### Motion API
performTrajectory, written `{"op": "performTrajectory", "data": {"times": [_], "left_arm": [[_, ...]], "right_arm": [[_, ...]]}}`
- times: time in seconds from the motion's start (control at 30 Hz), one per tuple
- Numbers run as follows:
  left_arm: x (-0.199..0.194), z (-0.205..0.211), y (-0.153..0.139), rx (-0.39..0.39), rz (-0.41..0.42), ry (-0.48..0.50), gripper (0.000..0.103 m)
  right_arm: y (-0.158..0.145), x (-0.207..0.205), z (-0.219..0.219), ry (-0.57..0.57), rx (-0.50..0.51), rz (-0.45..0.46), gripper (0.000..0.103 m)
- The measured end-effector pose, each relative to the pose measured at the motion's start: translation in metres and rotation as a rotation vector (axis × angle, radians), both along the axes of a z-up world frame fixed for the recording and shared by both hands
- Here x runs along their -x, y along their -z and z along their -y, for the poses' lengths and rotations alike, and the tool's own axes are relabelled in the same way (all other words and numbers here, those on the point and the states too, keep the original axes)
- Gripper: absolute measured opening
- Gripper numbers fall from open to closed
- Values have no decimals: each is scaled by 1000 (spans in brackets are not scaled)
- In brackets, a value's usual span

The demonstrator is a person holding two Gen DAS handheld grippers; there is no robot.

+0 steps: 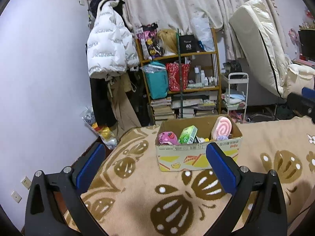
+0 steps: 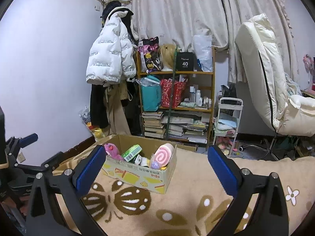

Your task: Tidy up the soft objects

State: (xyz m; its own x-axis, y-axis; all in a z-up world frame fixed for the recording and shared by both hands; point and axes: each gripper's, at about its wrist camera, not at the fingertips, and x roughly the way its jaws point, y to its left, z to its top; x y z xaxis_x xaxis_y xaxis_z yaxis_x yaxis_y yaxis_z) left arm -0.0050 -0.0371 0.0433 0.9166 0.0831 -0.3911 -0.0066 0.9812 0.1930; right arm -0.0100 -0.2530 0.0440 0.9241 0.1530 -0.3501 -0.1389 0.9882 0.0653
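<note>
Bedroom clutter fills the far side: a white puffer jacket (image 1: 109, 41) hangs on the wall left of a wooden shelf (image 1: 178, 72), with curtains behind and a cream chair off to the right. Nearer lies a beige blanket (image 1: 137, 196) with brown flower shapes, and on it stands an open cardboard box (image 1: 198, 155) that holds the soft things.

Running left to right inside the box: a pink plush (image 1: 168, 137), a green packet (image 1: 188, 134), some small items too jumbled to name, then a pink swirl cushion (image 1: 221, 127) leaning upright in the right-hand corner.

From the left gripper (image 1: 155, 167), the box sits straight ahead, beyond the fingertips and a little toward the right finger, whose blue pad overlaps the box's front corner in that view. Its long side runs across the fingers. Both fingers are spread wide with nothing between them.

From the right gripper (image 2: 155, 167), the box (image 2: 137, 175) lies ahead and toward the left finger, turned so one corner points at the camera. These fingers are likewise spread wide and hold nothing.

By my judgement the left gripper is squarer to the box, so it has the plainer reach.

Only the right view shows the other gripper's frame at its left edge and the box's right side wall; the left view shows the printed front face head-on.
</note>
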Motion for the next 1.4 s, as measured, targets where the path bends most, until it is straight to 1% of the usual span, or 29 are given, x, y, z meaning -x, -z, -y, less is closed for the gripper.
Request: {"op": "performTrajectory", "data": {"times": [0.1, 0.27, 0.43, 0.53, 0.63, 0.8, 1.13, 1.4], "left_arm": [[1, 3, 1, -3, 5, 10, 101], [-9, 2, 12, 1, -25, 12, 101], [-19, -1, 23, 19, -45, 17, 101], [-20, -2, 27, 14, -41, 10, 101], [-21, -6, 29, 41, -46, 16, 101], [-26, -12, 32, 72, -60, 8, 101], [-27, -11, 32, 77, -60, 9, 101], [-24, -8, 32, 74, -54, -1, 101]], "right_arm": [[7, -6, -1, -16, -15, -29, 103], [17, -10, -4, -12, 23, -34, 103], [29, -19, -3, -3, 34, -58, 103], [31, -19, -6, 28, 76, -28, 103], [30, -20, -4, 25, 60, -25, 103], [33, -25, 1, 22, 30, -48, 103], [36, -30, 4, 39, 20, -71, 103], [36, -30, 4, 39, 21, -64, 103]]}}
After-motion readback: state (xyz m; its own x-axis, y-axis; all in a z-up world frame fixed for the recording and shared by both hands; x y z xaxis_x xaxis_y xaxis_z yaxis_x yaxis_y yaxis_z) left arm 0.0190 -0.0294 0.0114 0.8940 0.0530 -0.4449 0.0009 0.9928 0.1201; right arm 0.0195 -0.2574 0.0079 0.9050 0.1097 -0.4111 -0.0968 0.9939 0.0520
